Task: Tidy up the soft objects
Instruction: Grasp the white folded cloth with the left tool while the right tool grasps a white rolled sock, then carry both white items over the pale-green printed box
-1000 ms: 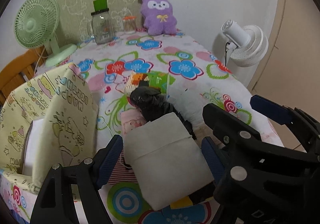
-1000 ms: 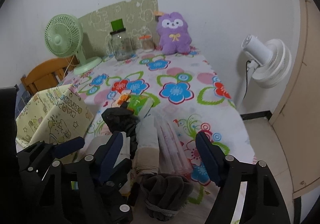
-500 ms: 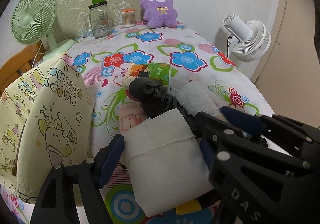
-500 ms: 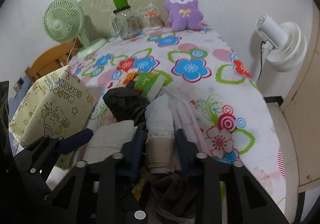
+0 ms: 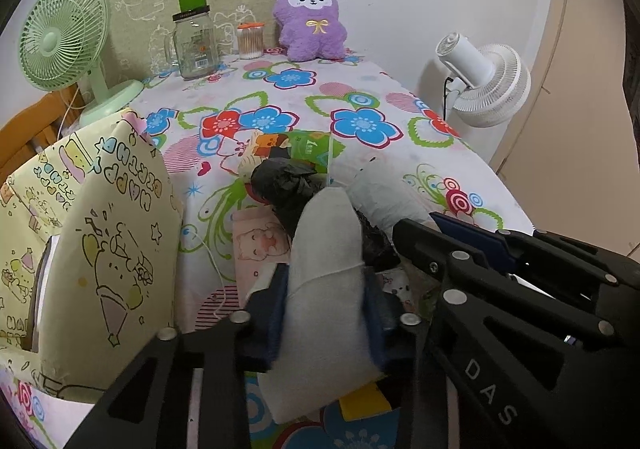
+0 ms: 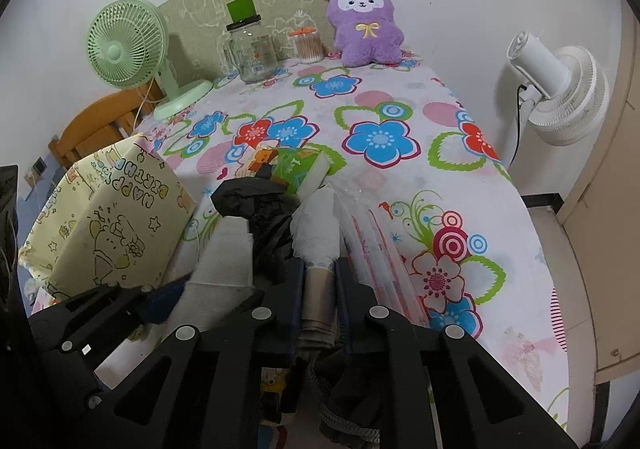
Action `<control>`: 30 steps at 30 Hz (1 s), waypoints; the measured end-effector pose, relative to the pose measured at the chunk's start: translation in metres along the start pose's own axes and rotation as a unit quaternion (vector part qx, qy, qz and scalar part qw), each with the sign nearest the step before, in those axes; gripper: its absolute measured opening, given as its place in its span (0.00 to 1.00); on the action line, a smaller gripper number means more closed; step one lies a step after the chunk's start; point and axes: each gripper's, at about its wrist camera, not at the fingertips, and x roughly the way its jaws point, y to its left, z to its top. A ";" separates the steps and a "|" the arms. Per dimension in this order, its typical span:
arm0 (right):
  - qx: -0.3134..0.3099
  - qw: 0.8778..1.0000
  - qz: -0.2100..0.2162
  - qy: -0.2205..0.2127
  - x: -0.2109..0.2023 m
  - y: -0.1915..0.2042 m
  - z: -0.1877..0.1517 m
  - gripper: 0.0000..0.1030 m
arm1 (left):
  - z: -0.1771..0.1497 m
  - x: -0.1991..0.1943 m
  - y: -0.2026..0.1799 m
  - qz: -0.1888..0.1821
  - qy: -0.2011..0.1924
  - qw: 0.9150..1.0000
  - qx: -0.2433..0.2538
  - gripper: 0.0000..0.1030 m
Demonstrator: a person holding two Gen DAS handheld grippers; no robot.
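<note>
A folded grey-white cloth (image 5: 324, 233) lies in the pile of soft things at the table's near edge. My left gripper (image 5: 326, 289) is closing on it; both blue pads press its sides and pinch it narrow. The same cloth (image 6: 224, 261) shows at the left of the right wrist view. Beside it, my right gripper (image 6: 320, 281) is shut on a white and beige rolled cloth (image 6: 316, 225), which pokes out ahead of the pads. That roll (image 5: 384, 197) also shows in the left wrist view. A crumpled black plastic bag (image 5: 284, 185) lies between the two cloths.
A yellow cartoon-print box (image 5: 100, 229) stands open at the left. A green tissue pack (image 5: 308, 147) lies behind the pile, a pink-striped clear packet (image 6: 376, 245) to its right. A purple plush (image 5: 310, 25), glass jar (image 5: 194, 45) and green fan (image 5: 60, 37) stand at the back; a white fan (image 5: 488, 85) stands off the table's right side.
Both grippers went from wide open to pinched. The right one shut on the white and beige roll first, then the left one squeezed the grey cloth, which has folded up narrow.
</note>
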 end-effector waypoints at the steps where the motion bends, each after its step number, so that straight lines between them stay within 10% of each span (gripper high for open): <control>1: 0.000 1.000 -0.001 -0.001 -0.001 0.000 0.000 0.17 | 0.000 -0.001 0.000 0.001 0.000 1.000 0.000 0.25; 30: -0.007 0.996 -0.028 -0.086 -0.086 0.027 0.013 0.17 | 0.014 -0.082 -0.001 0.006 -0.084 0.996 0.029 0.20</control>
